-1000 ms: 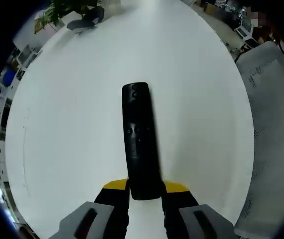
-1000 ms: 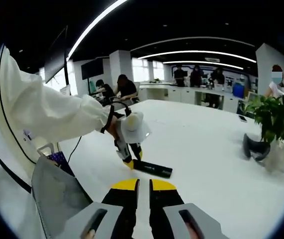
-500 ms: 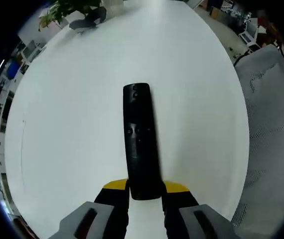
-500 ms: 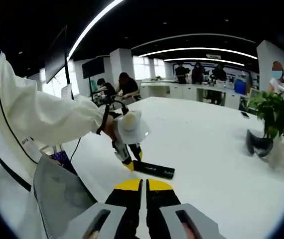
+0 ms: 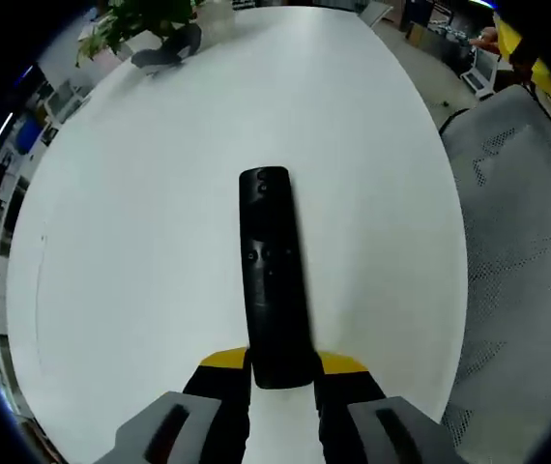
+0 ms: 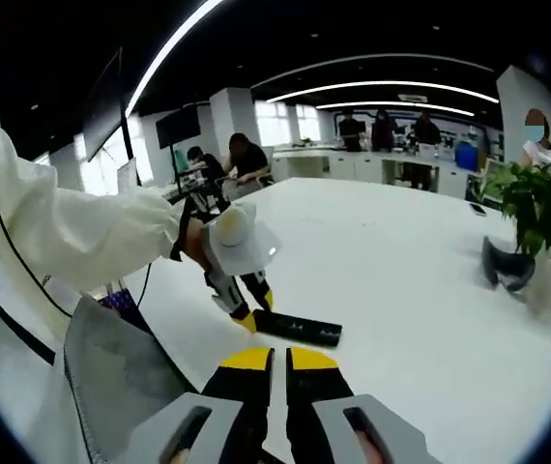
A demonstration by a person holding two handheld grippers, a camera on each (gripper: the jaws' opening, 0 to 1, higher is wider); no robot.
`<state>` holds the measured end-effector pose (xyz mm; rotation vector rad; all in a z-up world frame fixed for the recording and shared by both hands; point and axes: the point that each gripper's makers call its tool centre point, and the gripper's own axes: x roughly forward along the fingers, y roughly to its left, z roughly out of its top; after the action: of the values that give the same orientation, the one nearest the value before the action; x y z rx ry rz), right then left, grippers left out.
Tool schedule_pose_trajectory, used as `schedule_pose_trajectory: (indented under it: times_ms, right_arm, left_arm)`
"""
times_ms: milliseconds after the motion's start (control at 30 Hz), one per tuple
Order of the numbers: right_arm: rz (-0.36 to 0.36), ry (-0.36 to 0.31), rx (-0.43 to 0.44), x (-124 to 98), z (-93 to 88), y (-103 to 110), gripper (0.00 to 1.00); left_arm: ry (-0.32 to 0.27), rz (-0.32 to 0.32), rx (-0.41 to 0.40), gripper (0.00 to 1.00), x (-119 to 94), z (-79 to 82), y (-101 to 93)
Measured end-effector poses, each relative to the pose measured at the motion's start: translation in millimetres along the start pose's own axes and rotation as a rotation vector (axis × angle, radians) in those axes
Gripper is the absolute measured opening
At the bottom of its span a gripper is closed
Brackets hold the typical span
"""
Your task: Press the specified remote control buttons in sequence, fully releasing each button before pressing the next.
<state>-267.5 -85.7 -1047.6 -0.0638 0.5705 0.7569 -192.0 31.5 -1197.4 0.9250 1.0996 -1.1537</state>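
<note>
Left view steeply down, close over remote (image 5: pixel 272 280); right view low, level across the same table (image 6: pixel 401 261).

My left gripper view is bright and even: the white table (image 5: pixel 140 222) reflects soft, diffuse light, and the remote (image 5: pixel 273 280) casts almost no shadow. In my right gripper view, ceiling light strips (image 6: pixel 174 53) glow against a dark ceiling. Fisheye distortion bends both views' edges. My near gripper parts are slightly soft.
</note>
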Motion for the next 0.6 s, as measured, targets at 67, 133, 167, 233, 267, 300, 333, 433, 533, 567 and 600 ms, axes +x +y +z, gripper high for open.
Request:
schedule_pose_trajectory:
  times_ms: [67,133,167,233,267,300,333,433,533,567,600]
  right_arm:
    - [0.004,0.002,0.002,0.7,0.5,1.1,0.03]
    - [0.002,0.002,0.001,1.1,1.1,0.9,0.04]
    - [0.001,0.002,0.001,1.1,1.2,0.6,0.03]
    - [-0.004,0.007,0.011,1.4,0.0,-0.7,0.01]
    - [-0.009,0.007,0.021,1.2,-0.7,-1.7,0.00]
    - [-0.009,0.000,0.025,0.6,-0.3,-2.2,0.00]
    - [-0.005,-0.009,0.041,-0.2,0.5,-2.3,0.00]
    - [0.003,-0.024,0.073,-2.0,2.9,-2.8,0.00]
    - [-0.002,-0.026,0.085,-1.7,3.9,-3.7,0.00]
    - [-0.004,-0.023,0.085,-1.3,3.5,-4.1,0.00]
    - [-0.007,-0.017,0.085,-0.8,2.8,-4.8,0.00]
  left_arm:
    - [-0.011,-0.002,-0.001,0.24,0.0,1.2,-5.0]
    - [-0.020,-0.004,0.001,0.25,0.1,2.6,-11.0]
    - [-0.025,-0.006,0.003,0.25,0.3,3.4,-13.4]
    - [-0.035,-0.006,0.001,0.25,0.1,4.6,-18.5]
    - [-0.041,-0.006,-0.001,0.25,0.3,5.3,-20.9]
    - [-0.042,-0.005,-0.001,0.25,0.6,5.8,-22.8]
    - [-0.042,-0.005,0.000,0.25,0.7,6.5,-25.7]
    - [-0.035,-0.006,0.012,0.25,1.1,7.9,-31.0]
    - [-0.025,-0.009,0.018,0.25,0.9,8.9,-35.0]
    - [-0.020,-0.010,0.022,0.25,0.8,9.0,-36.8]
    - [-0.018,-0.011,0.026,0.25,0.7,9.0,-38.0]
